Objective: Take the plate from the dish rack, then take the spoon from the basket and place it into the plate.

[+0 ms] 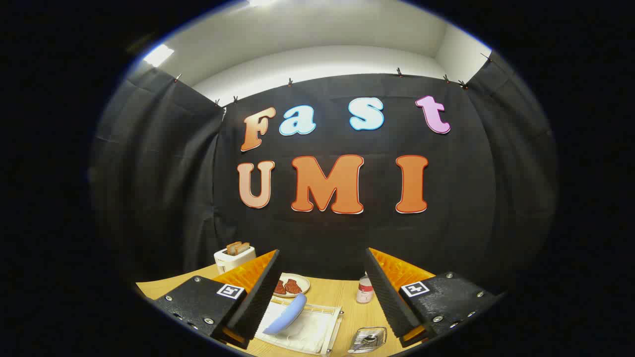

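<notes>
The gripper [322, 277] is held above the wooden table [342, 297], fingers spread wide, gripping nothing. Between the fingers, the blue plate [286, 317] stands tilted in the white dish rack [317, 329]. The spoon [364, 341] lies in the wire basket [369, 338], beside the rack. A toaster [234, 257] stands beyond.

The tool [321, 292] has two ribbed wedge fingers on textured screwed blocks, each bearing a square black-and-white marker.
</notes>
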`<state>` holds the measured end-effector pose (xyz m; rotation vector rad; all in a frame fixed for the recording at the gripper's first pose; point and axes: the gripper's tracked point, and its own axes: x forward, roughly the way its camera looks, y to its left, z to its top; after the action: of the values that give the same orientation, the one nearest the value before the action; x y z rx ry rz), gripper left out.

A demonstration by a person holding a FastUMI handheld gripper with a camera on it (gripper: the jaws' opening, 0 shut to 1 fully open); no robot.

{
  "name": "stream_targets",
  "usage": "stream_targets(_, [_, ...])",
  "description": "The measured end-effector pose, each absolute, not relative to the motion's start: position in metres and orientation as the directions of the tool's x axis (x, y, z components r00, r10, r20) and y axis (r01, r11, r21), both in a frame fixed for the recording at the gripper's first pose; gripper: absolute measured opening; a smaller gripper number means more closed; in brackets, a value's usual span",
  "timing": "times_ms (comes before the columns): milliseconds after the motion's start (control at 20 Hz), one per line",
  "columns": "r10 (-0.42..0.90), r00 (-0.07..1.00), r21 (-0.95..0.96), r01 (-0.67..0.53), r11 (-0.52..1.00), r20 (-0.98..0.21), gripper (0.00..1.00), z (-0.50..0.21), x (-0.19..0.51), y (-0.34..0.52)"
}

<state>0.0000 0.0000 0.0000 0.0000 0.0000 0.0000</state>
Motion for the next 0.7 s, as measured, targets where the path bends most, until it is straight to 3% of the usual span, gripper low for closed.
stream_targets(700, [0.025,0.997,-0.014,-0.026,1.0,-0.068,0.99,-0.009,0.008,0.011])
